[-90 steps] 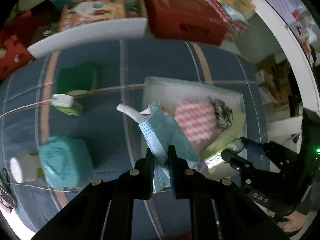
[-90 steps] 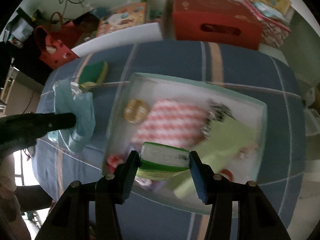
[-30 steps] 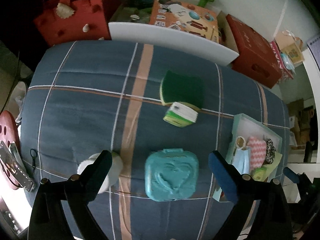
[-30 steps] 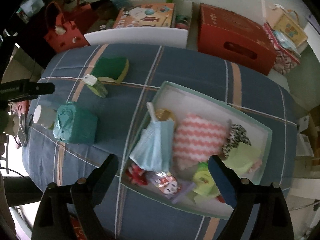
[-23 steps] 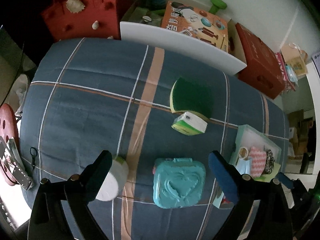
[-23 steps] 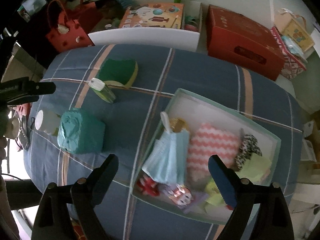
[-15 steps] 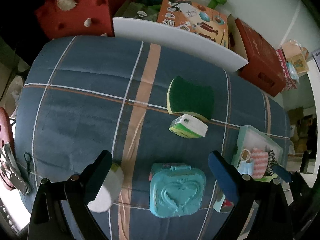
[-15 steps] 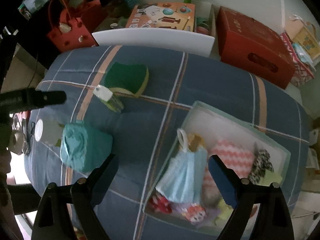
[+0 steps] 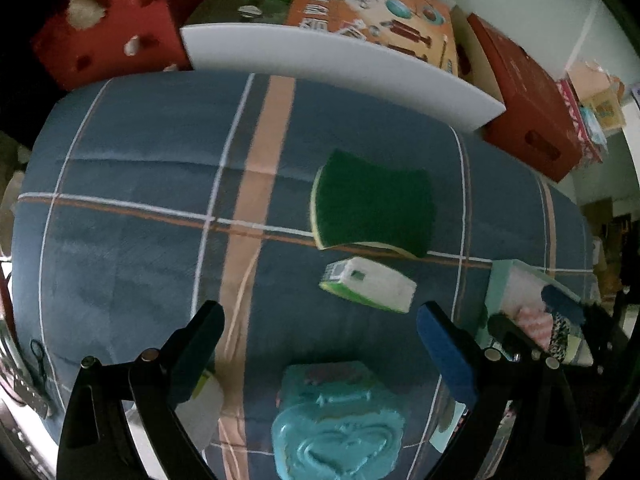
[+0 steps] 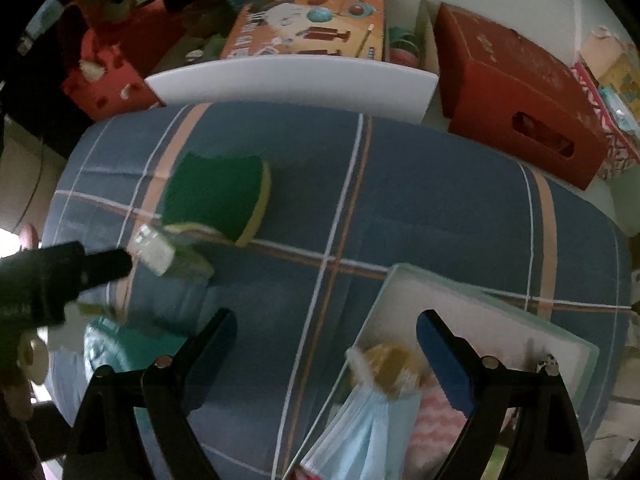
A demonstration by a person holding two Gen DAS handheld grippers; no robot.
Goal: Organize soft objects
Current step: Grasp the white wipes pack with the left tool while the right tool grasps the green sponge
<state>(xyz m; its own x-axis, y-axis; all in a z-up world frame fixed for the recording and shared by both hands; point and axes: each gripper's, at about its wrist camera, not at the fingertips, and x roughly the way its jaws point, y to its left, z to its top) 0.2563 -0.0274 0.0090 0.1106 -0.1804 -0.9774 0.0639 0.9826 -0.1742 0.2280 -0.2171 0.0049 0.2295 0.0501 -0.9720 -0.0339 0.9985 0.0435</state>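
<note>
A green and yellow sponge [image 9: 372, 210] lies on the blue plaid cloth, with a small white and green tissue pack [image 9: 368, 290] just in front of it. A teal heart-embossed case [image 9: 340, 428] sits close below my open, empty left gripper [image 9: 320, 340]. In the right wrist view the sponge [image 10: 218, 196] and tissue pack [image 10: 168, 258] lie at the left. My right gripper [image 10: 326, 344] is open and empty above the left edge of the mint tray [image 10: 480, 308], which holds a blue face mask [image 10: 368, 428] and a pink patterned cloth [image 10: 434, 420].
A white cup [image 9: 206, 412] stands by the left finger. A white board [image 10: 296, 80], an orange picture box [image 10: 308, 26], a red box [image 10: 516, 92] and a red bag [image 10: 108, 76] line the far edge. My left gripper's arm [image 10: 52, 280] reaches in at the left.
Both grippers let go of the mask and tissue pack, which now lie in the tray, and opened. Both then moved left and lower toward the sponge and the other tissue pack.
</note>
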